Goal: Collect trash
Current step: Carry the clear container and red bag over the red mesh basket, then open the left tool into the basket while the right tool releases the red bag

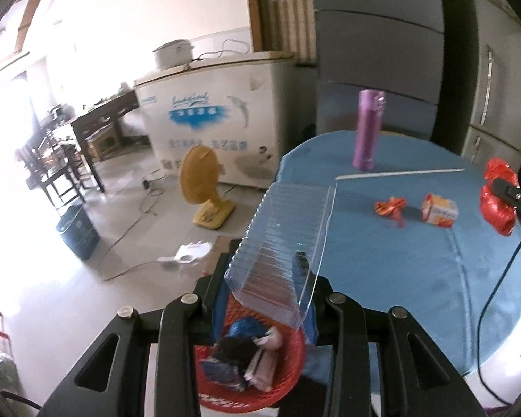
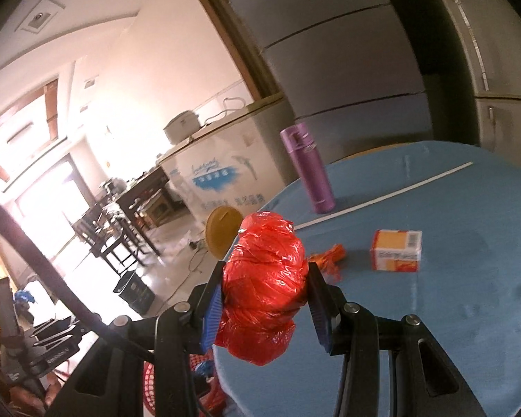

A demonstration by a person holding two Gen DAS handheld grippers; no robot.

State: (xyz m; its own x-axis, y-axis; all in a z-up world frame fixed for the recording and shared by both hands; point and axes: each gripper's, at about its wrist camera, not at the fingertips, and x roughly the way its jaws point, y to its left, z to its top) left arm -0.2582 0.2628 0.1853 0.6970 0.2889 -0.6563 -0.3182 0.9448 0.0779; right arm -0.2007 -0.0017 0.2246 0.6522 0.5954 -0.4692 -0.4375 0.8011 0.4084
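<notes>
Left claw [image 1: 267, 271] clamped on clear plastic tray [image 1: 284, 243] — right claw [image 2: 265, 292] on red bag [image 2: 264, 288].

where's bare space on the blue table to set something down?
Free: the near half of the blue table, between the small carton and the near rim. Also the far right, beyond the white straw. Crowded: the middle, where the purple bottle, straw, orange wrapper and carton cluster. The red basket below the rim is already part full.
</notes>
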